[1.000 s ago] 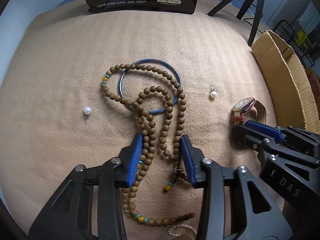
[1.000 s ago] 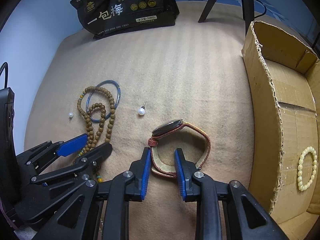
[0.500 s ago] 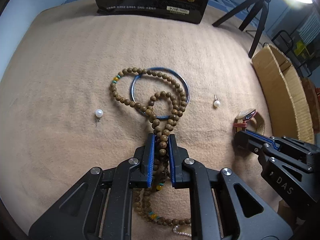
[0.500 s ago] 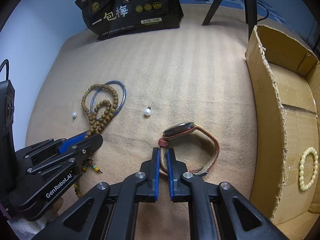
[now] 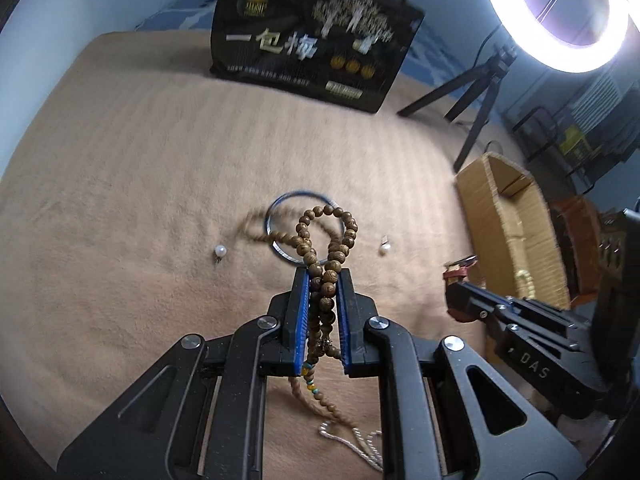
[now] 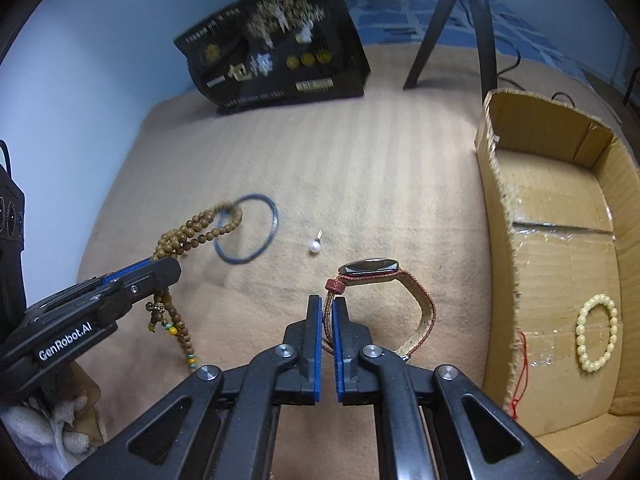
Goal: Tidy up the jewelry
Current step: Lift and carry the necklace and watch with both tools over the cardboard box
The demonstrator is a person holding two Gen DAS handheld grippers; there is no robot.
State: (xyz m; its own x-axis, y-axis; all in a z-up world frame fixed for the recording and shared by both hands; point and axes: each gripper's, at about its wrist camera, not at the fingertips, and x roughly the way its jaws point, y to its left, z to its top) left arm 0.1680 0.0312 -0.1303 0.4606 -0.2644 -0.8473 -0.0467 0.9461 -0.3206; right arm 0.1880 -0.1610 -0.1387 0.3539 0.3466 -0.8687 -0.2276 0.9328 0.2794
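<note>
My left gripper [image 5: 323, 280] is shut on a long brown wooden bead necklace [image 5: 326, 240] and holds it raised; its loops hang above the tan blanket and also show in the right wrist view [image 6: 192, 232]. A blue bangle [image 5: 280, 220] lies on the blanket beneath it. My right gripper [image 6: 327, 304] is shut on the strap of a wristwatch [image 6: 370, 269] with a red-brown band, lifted off the blanket. Two pearl earrings [image 5: 220, 251] [image 6: 314, 245] lie loose. A cardboard box [image 6: 560, 264] to the right holds a pale bead bracelet [image 6: 596, 332].
A black snack bag [image 5: 312, 52] stands at the back of the blanket [image 5: 120, 160]. A tripod [image 5: 476, 96] with a ring light [image 5: 560, 16] stands at the back right. A thin silver chain [image 5: 352, 436] lies under my left gripper.
Both grippers closed, the left on the bead necklace and the right on the watch strap, then lifted. The necklace has risen off the bangle and the watch has come off the blanket.
</note>
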